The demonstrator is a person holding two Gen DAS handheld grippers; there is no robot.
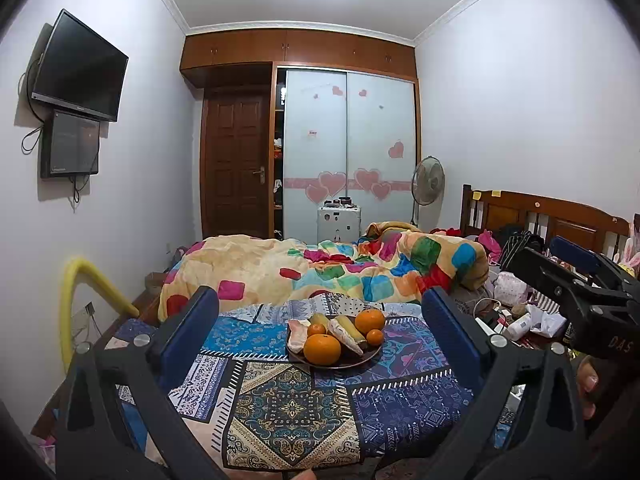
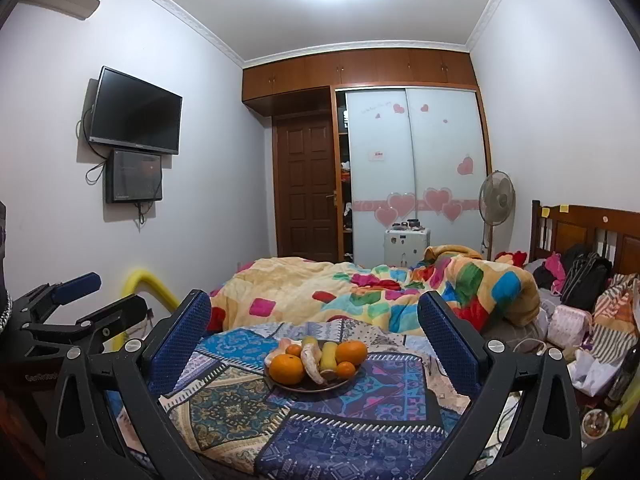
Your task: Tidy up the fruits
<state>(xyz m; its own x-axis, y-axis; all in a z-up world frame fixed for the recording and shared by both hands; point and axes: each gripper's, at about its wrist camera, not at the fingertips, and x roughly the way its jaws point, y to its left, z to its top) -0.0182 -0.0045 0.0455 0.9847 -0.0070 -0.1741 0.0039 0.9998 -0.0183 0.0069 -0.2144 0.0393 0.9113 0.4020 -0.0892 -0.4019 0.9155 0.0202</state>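
Ahead, the left gripper point(image 1: 320, 316) hangs with its blue pads wide apart and nothing between them. Beyond it a dark plate point(image 1: 362, 360) rests on the patchwork cloth point(image 1: 292, 404), heaped with a large orange point(image 1: 322, 349), smaller oranges, bananas point(image 1: 352, 328) and pale peeled pieces. The right gripper point(image 2: 314, 312) is likewise spread and empty. The oranges look firm, round and likely to roll, so a grip across the widest part seems best; the bananas look softer and probably bruise easily

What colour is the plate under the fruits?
Dark brown plate, clearest in the left wrist view.
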